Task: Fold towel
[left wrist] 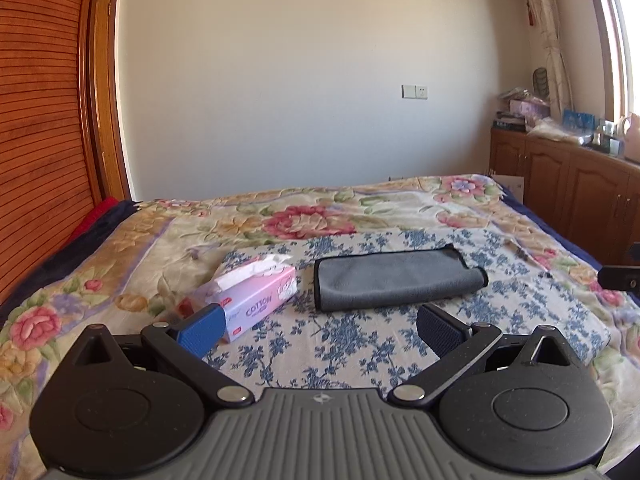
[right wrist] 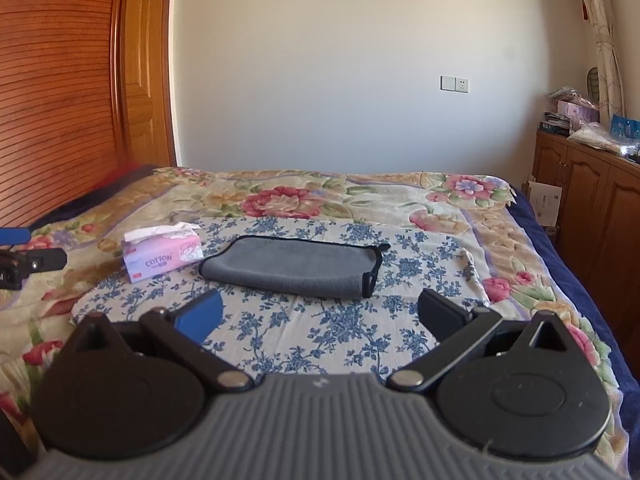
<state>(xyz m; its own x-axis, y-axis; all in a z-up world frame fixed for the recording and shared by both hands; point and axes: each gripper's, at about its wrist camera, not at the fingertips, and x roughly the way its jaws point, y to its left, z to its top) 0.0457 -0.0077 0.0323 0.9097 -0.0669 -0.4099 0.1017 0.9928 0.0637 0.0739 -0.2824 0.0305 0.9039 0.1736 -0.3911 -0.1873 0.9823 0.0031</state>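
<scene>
Both hand-held grippers, left and right, hover wide open and empty above a flowered bed carrying a folded grey towel beside a tissue box; wooden cabinets line the wall.

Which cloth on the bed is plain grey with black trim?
The small towel, lying folded on the blue-flowered sheet beside the tissue pack. The other cloths are patterned.

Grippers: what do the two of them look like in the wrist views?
The left gripper and right gripper match: ribbed grey body with a small centre logo, two round black discs, black linkage arms with silver pivots. Fingers differ: one blue pad, one black textured pad. No cables or sleeves visible.
</scene>
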